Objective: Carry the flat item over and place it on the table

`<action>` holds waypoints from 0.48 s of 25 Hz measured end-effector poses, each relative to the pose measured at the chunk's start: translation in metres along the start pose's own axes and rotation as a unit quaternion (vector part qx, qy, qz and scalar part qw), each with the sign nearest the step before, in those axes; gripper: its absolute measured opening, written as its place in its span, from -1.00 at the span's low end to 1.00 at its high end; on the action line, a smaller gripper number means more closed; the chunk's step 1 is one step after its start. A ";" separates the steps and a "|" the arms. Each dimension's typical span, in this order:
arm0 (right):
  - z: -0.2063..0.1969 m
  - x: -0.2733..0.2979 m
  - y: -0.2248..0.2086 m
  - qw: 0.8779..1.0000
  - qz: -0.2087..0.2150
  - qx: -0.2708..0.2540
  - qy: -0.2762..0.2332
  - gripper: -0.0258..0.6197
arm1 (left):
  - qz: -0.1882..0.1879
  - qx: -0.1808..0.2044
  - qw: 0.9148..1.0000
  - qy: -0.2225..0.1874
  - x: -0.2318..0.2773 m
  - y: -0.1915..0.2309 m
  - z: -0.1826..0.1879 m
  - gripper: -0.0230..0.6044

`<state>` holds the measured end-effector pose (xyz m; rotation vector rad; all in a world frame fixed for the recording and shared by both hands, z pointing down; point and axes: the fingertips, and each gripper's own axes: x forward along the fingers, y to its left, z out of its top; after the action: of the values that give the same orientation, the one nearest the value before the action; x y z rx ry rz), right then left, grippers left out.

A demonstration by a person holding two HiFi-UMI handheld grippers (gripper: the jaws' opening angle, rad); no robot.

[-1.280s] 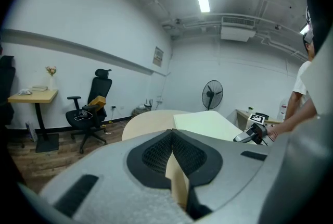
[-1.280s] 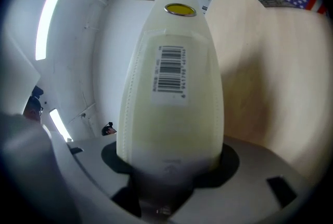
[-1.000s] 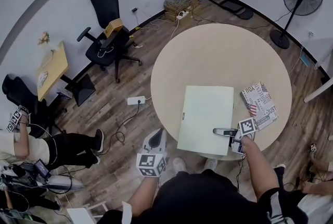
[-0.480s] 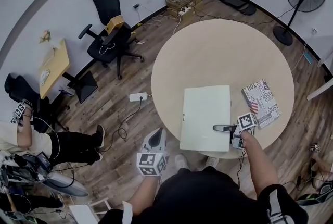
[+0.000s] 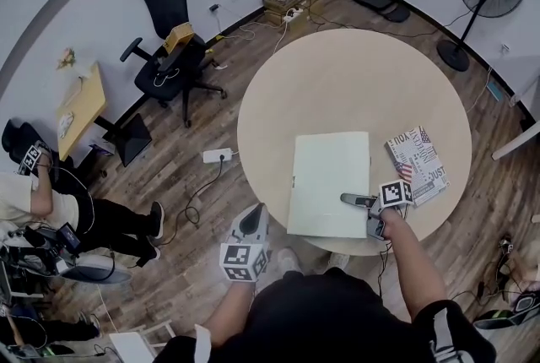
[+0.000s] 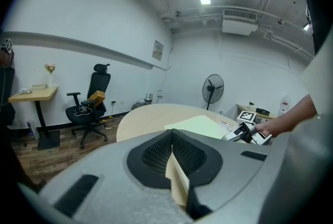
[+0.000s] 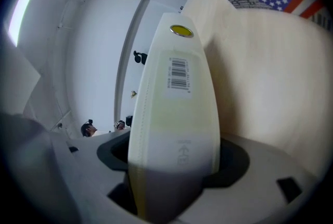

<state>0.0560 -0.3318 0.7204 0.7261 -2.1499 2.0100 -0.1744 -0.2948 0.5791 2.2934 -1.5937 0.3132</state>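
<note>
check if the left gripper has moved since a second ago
No. The left gripper sits at the same spot just off the table's near edge, left of the flat item.

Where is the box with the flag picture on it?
In the head view, the flag-printed box lies on the right side of the round table, near its edge, just right of the pale green folder.

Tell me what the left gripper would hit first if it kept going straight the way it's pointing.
Probably the near edge of the round table. The left gripper aims just left of the pale flat item, and nothing stands between. Its height against the rim is hard to judge.
</note>
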 end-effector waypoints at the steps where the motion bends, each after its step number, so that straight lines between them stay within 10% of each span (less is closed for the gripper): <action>1: 0.001 -0.002 -0.003 1.000 -0.013 -0.002 -0.006 0.13 | -0.002 0.000 1.000 0.000 0.001 -0.002 -0.001 -0.91; 12: 0.024 -0.039 -0.043 0.976 -0.186 -0.053 -0.100 0.33 | -0.016 0.000 1.000 0.009 0.003 -0.009 -0.008 -0.91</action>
<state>0.1135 -0.3450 0.7415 1.2527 -2.0089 1.6808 -0.1646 -0.2911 0.5866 2.3072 -1.5461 0.3262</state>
